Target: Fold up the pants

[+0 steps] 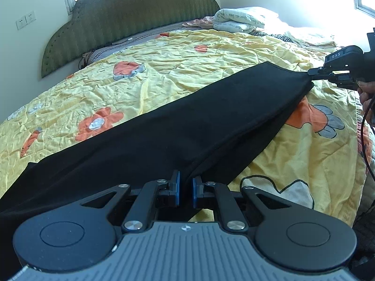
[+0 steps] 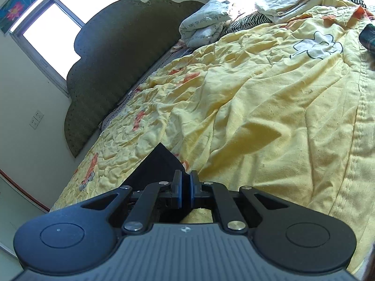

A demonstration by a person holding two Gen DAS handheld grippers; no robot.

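Black pants (image 1: 178, 126) lie stretched across a yellow flowered quilt (image 1: 164, 65), legs stacked lengthwise. My left gripper (image 1: 185, 187) is shut on the near edge of the pants. My right gripper (image 1: 315, 72) shows at the far right of the left wrist view, shut on the far end of the pants, which is lifted a little. In the right wrist view my right gripper (image 2: 185, 185) is shut on a black corner of the pants (image 2: 161, 164) above the quilt (image 2: 257, 93).
A green padded headboard (image 1: 131, 21) stands against the wall. Folded white bedding (image 1: 241, 18) and striped cloth (image 2: 246, 21) lie at the head of the bed. A dark item (image 2: 369, 37) sits at the right edge. The bed edge runs along the right (image 1: 361, 164).
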